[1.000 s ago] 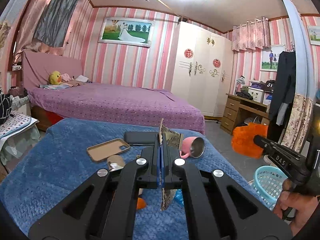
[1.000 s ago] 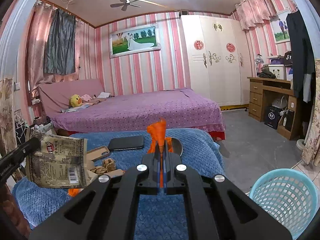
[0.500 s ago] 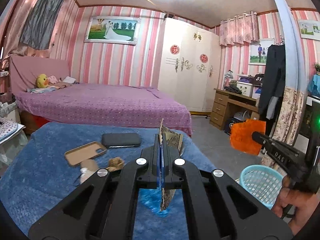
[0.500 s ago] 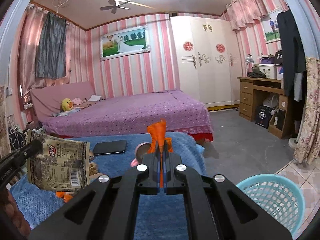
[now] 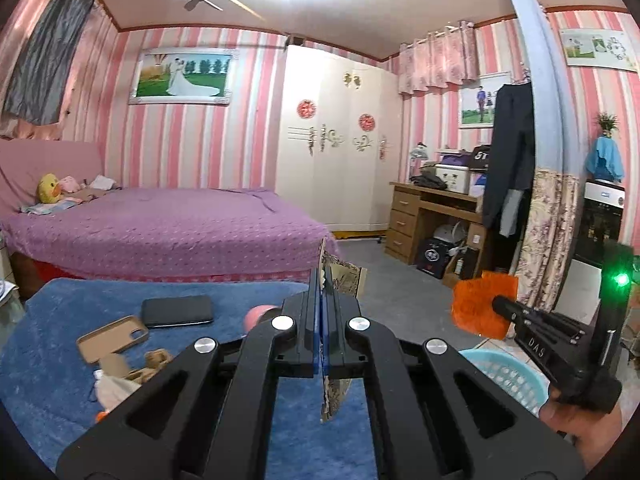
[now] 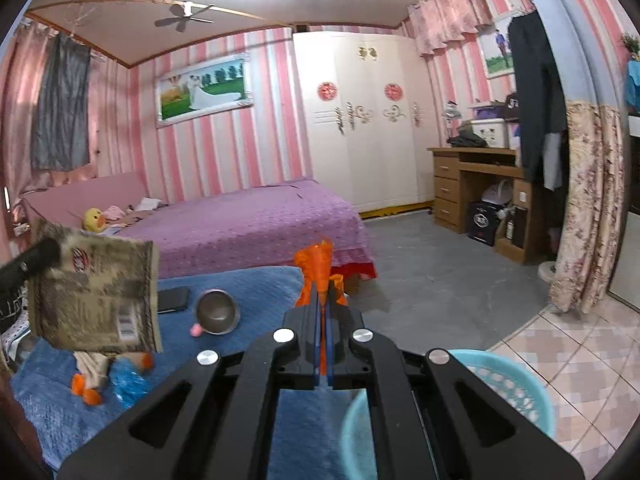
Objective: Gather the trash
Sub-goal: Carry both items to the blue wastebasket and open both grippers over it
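My left gripper [image 5: 322, 280] is shut on a tan printed snack wrapper [image 5: 340, 276], held edge-on above the blue blanket; the right wrist view shows that wrapper [image 6: 96, 292] flat-on at the left. My right gripper [image 6: 322, 280] is shut on a crumpled orange wrapper [image 6: 318, 268]; in the left wrist view the orange wrapper [image 5: 482, 306] hangs at the right, above the light blue basket [image 5: 508, 376]. The basket [image 6: 516, 392] sits on the floor at the lower right of the right wrist view.
On the blue blanket [image 5: 52, 320] lie a black phone [image 5: 178, 311], a tan phone case [image 5: 112, 336], a pink steel-lined cup [image 6: 217, 312], small orange and blue scraps [image 6: 120, 380]. Behind stand a purple bed [image 6: 256, 224], a wardrobe and a wooden desk [image 6: 468, 184].
Both grippers have swung right with their wrappers still held. The blanket items slid left in both views, and the basket now lies closer under the right gripper.
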Motion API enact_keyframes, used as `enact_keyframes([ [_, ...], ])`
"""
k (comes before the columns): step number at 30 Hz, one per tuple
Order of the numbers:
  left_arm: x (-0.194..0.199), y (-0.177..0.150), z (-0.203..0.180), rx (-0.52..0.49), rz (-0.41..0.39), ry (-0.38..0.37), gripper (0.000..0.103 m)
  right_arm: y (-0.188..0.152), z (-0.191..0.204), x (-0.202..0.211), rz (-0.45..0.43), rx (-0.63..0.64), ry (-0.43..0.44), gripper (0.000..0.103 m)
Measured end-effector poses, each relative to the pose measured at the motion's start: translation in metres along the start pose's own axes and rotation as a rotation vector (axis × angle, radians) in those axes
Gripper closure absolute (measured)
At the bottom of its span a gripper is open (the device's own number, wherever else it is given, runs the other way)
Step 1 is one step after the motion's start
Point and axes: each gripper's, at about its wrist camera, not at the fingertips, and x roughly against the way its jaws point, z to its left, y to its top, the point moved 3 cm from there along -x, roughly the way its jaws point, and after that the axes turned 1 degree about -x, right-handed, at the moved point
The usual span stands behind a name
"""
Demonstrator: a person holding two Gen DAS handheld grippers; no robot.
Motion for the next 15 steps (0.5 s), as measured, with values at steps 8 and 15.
enact_keyframes([
  [8, -0.015, -0.002, -0.036, 0.01, 0.008, -0.068, 0.103, 0.001, -0.058, 0.0, 0.021, -0.039, -0.092, 0.102],
  [15, -0.033, -0.006, -0.067, 0.001, 0.029, -0.114, 0.103, -0.006, -0.089, -0.015, 0.095, -0.064, -0.122, 0.101],
])
